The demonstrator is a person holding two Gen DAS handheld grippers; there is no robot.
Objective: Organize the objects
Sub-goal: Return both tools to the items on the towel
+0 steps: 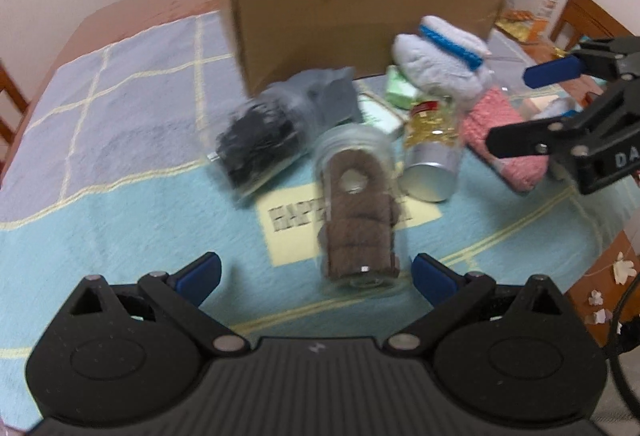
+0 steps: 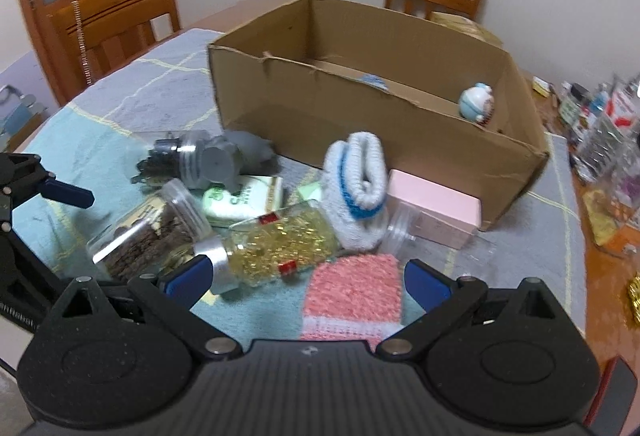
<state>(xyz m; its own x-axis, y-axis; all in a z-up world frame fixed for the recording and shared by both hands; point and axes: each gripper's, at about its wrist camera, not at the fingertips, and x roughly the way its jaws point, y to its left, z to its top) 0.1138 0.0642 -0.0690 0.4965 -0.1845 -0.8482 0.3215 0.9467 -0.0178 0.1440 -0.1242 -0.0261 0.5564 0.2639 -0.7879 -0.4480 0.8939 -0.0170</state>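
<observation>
A cardboard box (image 1: pixel 360 32) (image 2: pixel 360 108) stands on the table behind a pile of objects. My left gripper (image 1: pixel 316 276) is open around the near end of a lying clear jar of brown pieces (image 1: pixel 358 216) (image 2: pixel 148 228), not touching it. My right gripper (image 2: pixel 306 282) (image 1: pixel 520 108) is open just above a pink knitted cloth (image 2: pixel 352 296) (image 1: pixel 504 132). Also in the pile are a jar of yellow capsules (image 2: pixel 272 248) (image 1: pixel 432 152), a jar of dark clips (image 1: pixel 260 140) (image 2: pixel 168 160), a white-and-blue rolled cloth (image 2: pixel 360 180) (image 1: pixel 444 52) and a pink box (image 2: pixel 436 212).
A small blue-and-white figure (image 2: pixel 476 104) lies inside the box. A green-and-white packet (image 2: pixel 244 200) and a grey object (image 1: pixel 328 96) sit in the pile. Wooden chairs (image 2: pixel 116 24) surround the table. Bottles and clutter (image 2: pixel 604 140) crowd the right side.
</observation>
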